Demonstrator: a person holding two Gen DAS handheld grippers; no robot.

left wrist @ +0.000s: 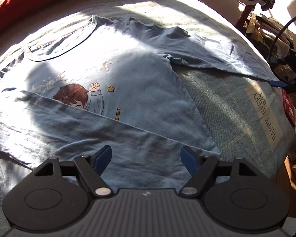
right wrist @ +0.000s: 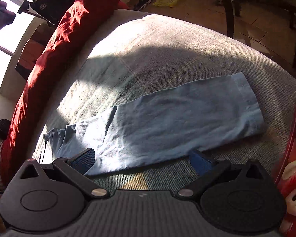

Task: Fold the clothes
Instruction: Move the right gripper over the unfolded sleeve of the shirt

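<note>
A light blue T-shirt [left wrist: 140, 90] with a cartoon print lies face up on the grey cover [left wrist: 223, 106]. Its near side is folded over the print in a long diagonal flap. My left gripper [left wrist: 145, 155] hovers open over that flap, nothing between its blue pads. One sleeve [right wrist: 187, 118] stretches out flat to the right. My right gripper [right wrist: 141, 163] stands wide open low over the sleeve's near edge, pads apart from the cloth. In the left wrist view one blue fingertip [left wrist: 277, 83] of the right gripper shows at the sleeve's end.
A red blanket [right wrist: 55, 49] runs along the far side of the cover. A red plush toy [right wrist: 294, 181] sits at the right edge, beside a "HAPPY EVERY DAY" label [left wrist: 266, 116]. Dark chair legs [right wrist: 229, 9] stand on the floor beyond. Strong sun patches and shadows cross the cloth.
</note>
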